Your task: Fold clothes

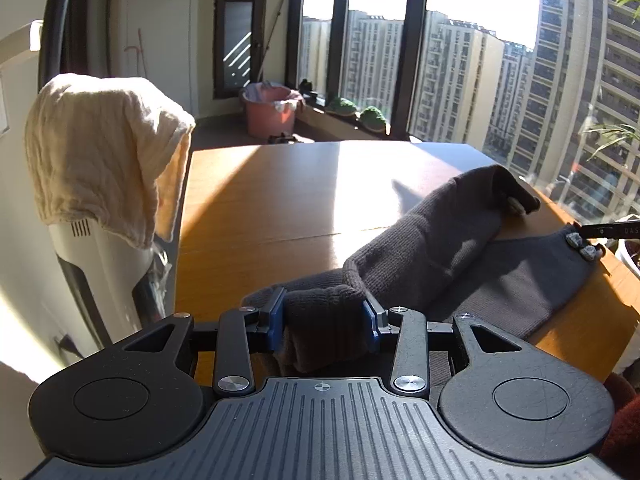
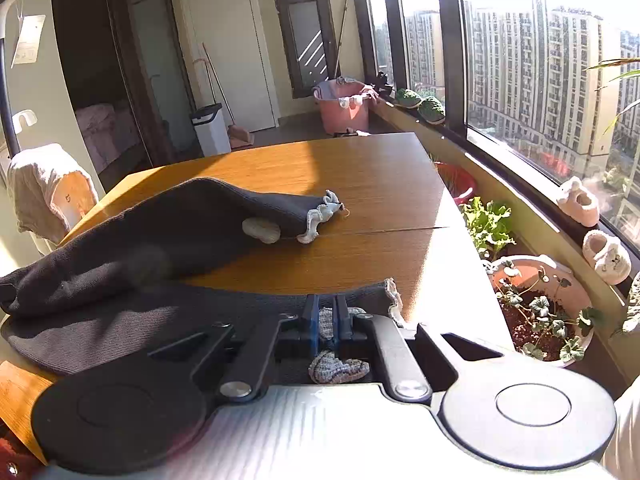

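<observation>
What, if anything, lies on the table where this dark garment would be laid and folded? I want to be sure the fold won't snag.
Nothing visible does. Both grippers, left gripper and right gripper, already clamp the dark garment, and the wooden table beyond it shows only bare surface.

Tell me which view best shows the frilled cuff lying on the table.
The right wrist view: the pale frilled cuff lies in full sight on the table. The left wrist view shows only the dark sleeve's end, frill barely visible.
</observation>
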`<move>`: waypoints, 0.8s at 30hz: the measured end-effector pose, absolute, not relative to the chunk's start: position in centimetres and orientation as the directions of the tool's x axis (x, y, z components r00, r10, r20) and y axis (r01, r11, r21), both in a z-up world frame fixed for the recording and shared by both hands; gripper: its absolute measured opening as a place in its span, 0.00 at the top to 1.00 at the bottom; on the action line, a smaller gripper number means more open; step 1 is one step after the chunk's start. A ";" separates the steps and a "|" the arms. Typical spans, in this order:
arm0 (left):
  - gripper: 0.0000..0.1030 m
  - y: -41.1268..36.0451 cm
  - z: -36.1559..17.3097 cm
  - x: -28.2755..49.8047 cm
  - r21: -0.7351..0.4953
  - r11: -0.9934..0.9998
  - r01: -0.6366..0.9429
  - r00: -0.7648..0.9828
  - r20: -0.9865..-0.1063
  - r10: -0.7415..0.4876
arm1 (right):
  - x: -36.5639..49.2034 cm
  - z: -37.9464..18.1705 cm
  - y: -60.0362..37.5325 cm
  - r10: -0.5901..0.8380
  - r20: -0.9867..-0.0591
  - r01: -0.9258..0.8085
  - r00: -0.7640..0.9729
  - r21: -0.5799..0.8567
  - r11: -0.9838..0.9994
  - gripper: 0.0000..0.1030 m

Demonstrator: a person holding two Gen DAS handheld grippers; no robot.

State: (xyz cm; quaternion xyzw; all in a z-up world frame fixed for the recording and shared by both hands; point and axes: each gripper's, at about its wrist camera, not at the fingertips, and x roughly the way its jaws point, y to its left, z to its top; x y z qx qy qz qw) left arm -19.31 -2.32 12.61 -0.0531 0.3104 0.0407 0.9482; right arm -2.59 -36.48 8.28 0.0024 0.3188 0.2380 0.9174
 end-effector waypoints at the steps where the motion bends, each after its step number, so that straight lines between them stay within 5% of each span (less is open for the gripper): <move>1: 0.59 -2.3 12.6 -19.3 -0.078 0.990 -0.115 0.804 -0.593 0.047 | -2.1 8.6 -36.1 0.445 -0.572 -0.439 0.689 0.160 0.884 0.80; 2: 0.59 -2.3 12.6 -19.2 -0.078 0.990 -0.119 0.804 -0.592 0.050 | -1.5 8.8 -35.5 0.455 -0.561 -0.441 0.691 0.170 0.881 0.66; 4: 0.59 -2.4 12.7 -19.0 -0.069 0.990 -0.120 0.805 -0.591 0.057 | -0.1 9.0 -34.6 0.471 -0.543 -0.435 0.695 0.205 0.877 0.57; 10: 0.59 -2.5 12.1 -19.3 -0.078 0.989 -0.130 0.797 -0.601 0.057 | 5.0 8.9 -30.2 0.529 -0.543 -0.410 0.652 0.335 0.849 0.54; 24: 0.58 -1.9 11.6 -19.7 -0.133 0.982 -0.136 0.809 -0.587 0.033 | 13.1 6.5 -18.7 0.293 -0.660 -0.382 0.692 0.009 0.924 0.50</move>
